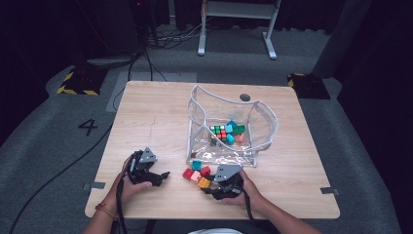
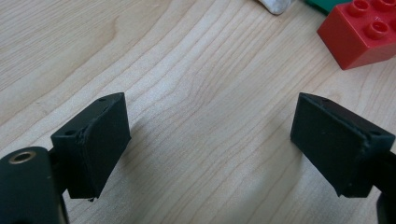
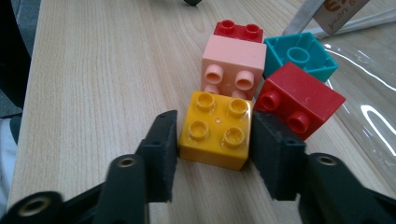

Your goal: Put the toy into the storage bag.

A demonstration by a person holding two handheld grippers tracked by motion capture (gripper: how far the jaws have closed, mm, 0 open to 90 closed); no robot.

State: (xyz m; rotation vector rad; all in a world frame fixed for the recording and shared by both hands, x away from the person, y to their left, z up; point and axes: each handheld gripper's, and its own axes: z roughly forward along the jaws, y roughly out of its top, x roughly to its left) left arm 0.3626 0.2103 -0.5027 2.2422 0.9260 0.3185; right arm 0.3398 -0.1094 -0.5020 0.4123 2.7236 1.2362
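Observation:
My right gripper (image 3: 215,140) is shut on a yellow brick (image 3: 216,129) that rests on the wooden table (image 1: 156,112), studs up; both pads press its sides. Touching it are a pink brick (image 3: 232,65), a red brick (image 3: 299,99), a teal brick (image 3: 301,55) lying upside down, and another red brick (image 3: 237,30) behind the pink one. From above, the cluster (image 1: 197,174) lies just left of my right gripper (image 1: 210,187). My left gripper (image 1: 164,176) rests on the table near the front left, open and holding nothing (image 2: 210,140); a red brick (image 2: 362,30) lies beyond it.
A clear plastic bag (image 1: 229,124) stands open at the table's middle, holding several coloured bricks (image 1: 226,131). A dark round grommet (image 1: 245,97) sits behind it. The table's front edge runs close beneath both hands.

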